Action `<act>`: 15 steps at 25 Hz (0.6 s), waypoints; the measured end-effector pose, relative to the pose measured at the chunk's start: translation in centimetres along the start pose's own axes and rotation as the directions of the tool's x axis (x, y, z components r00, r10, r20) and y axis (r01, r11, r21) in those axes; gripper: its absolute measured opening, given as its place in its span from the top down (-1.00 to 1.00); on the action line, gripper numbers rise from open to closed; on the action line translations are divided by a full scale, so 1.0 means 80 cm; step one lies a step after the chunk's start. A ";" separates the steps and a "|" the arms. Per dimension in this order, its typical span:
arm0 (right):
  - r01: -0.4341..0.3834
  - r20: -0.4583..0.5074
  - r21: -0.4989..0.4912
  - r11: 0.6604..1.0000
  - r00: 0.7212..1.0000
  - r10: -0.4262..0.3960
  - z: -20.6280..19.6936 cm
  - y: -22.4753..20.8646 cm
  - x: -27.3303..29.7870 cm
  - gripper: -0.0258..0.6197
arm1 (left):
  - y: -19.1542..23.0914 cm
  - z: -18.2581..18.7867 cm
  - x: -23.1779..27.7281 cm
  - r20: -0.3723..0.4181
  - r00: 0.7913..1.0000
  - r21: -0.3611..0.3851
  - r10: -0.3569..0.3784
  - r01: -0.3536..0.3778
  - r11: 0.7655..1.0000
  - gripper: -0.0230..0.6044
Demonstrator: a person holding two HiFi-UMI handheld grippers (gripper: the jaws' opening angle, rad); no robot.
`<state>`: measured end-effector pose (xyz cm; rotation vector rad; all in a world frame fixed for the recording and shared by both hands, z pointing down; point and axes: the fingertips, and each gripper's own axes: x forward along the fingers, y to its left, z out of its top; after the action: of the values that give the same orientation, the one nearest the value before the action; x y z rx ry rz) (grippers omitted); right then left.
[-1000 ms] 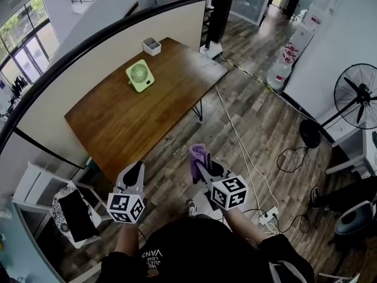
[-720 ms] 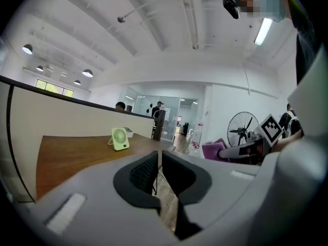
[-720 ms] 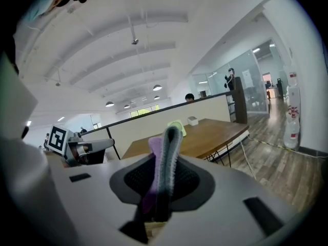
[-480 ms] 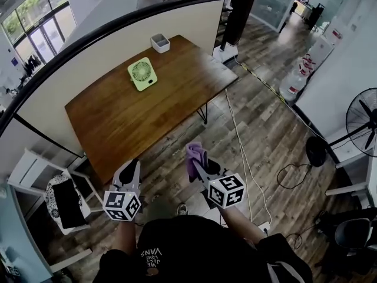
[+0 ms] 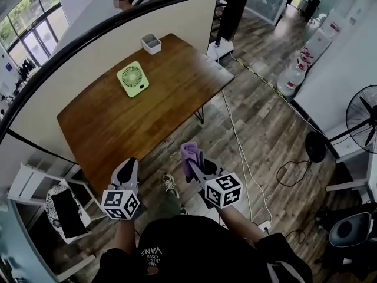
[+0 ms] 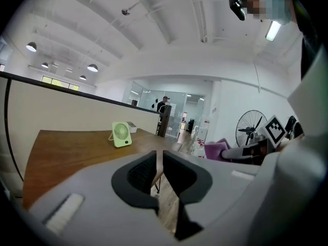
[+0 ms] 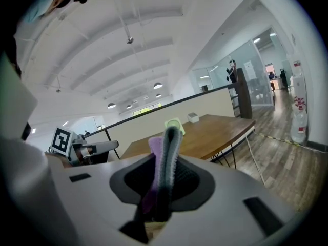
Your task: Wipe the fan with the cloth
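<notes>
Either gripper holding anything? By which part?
Right gripper is clamped on the purple cloth, gripping it by a fold while the bunched rest sticks out past the jaws. Left gripper is shut with nothing between its jaws.

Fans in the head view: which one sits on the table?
The small light-green fan, on the wooden table. The other, a big black pedestal fan, stands on the floor at the right.

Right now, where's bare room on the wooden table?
Bare: near half of the brown wooden table, from the green square fan to the near edge, plus its right corner. Crowded by the cream partition: fan, white box.
</notes>
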<state>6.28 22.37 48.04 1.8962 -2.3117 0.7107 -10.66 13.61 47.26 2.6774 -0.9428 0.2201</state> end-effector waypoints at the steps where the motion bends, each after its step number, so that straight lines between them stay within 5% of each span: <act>1: 0.002 -0.003 -0.002 1.000 1.000 -0.002 0.004 -0.005 0.006 0.66 | 0.002 0.002 0.009 -0.001 1.000 -0.005 -0.006 0.006 1.000 0.82; 3: 0.004 -0.007 -0.005 1.000 1.000 -0.004 0.012 -0.013 0.019 0.66 | 0.010 0.006 0.028 -0.006 1.000 -0.019 -0.014 0.014 1.000 0.63; 15: -0.011 -0.035 -0.033 0.999 0.999 0.010 0.080 -0.056 0.139 0.66 | 0.108 0.040 0.134 -0.027 0.999 -0.082 0.028 -0.030 0.996 0.48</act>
<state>9.39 9.16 47.45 1.8439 -2.2996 0.6963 -7.69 -0.10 48.73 2.5813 -0.9628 0.2166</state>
